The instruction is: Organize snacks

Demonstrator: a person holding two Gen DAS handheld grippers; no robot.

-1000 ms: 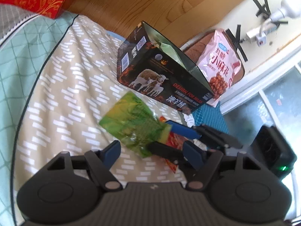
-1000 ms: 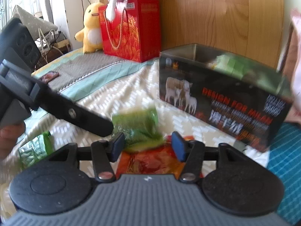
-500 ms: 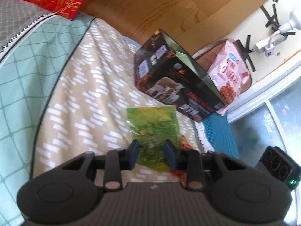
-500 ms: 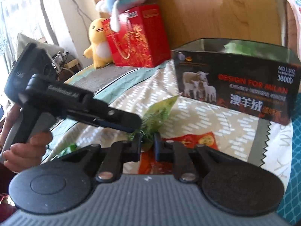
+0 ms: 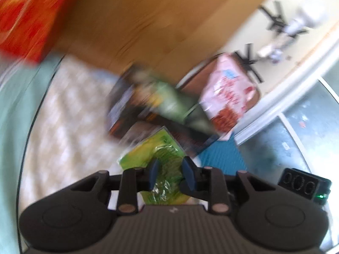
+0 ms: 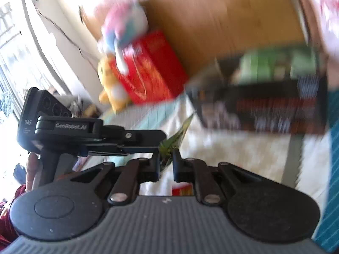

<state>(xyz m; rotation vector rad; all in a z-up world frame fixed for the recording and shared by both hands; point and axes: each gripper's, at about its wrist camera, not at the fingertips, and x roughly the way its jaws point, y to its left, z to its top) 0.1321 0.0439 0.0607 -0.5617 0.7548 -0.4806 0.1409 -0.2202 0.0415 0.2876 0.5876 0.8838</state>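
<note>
Jaws on both my left gripper (image 5: pixel 168 174) and right gripper (image 6: pixel 166 162) are clenched on the crinkly green plastic snack packet (image 5: pixel 157 158), lifted above the bed near the dark cardboard box (image 5: pixel 148 114). It's light, floppy and slick, so I'd pinch the sealed edges.

green-yellow snack packet (image 5: pixel 163 156), black box (image 6: pixel 275 105), red gift bag (image 6: pixel 152 69), beige white-dashed bedspread (image 5: pixel 70 110)

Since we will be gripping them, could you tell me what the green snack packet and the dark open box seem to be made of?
Green snack packet: thin glossy plastic film, apparently; it crinkles and glints between the left gripper pads. Dark open box: probably printed cardboard, judging by flat stiff walls and sharp corners, though blur leaves the finish uncertain.
</note>
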